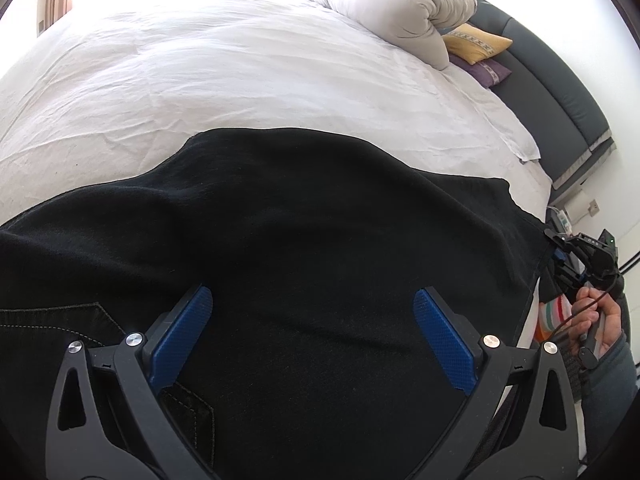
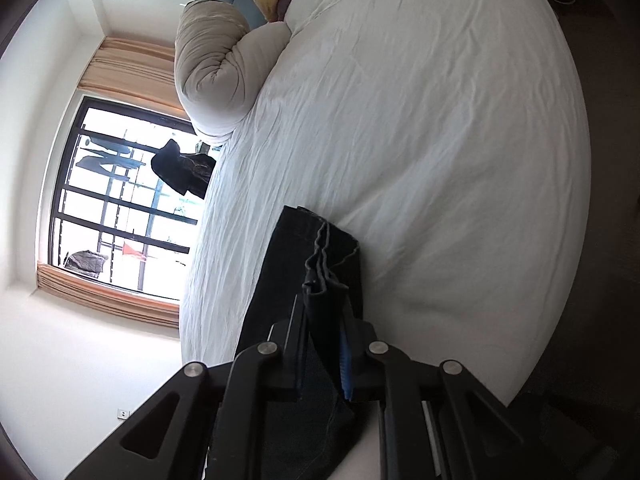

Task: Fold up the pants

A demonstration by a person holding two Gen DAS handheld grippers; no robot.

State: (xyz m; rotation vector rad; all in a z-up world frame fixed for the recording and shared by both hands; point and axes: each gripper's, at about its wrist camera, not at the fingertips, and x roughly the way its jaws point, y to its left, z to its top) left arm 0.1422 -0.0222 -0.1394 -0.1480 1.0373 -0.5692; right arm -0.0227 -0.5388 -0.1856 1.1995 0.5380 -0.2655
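Observation:
Black pants (image 1: 304, 240) lie spread across the near part of a white bed (image 1: 240, 76); a stitched pocket shows at lower left. My left gripper (image 1: 312, 312) is open just above the pants, blue pads wide apart, holding nothing. My right gripper (image 2: 324, 320) is shut on the hem end of the pants (image 2: 316, 256), where several layered edges stick up between the fingers. In the left wrist view the right gripper (image 1: 572, 260) sits at the pants' right end, at the bed's edge.
A rolled grey duvet (image 1: 400, 4) lies at the head of the bed, with yellow and purple pillows (image 1: 476, 46) against a dark headboard (image 1: 560, 92). A window with curtains (image 2: 120, 200) is beyond the bed's far side.

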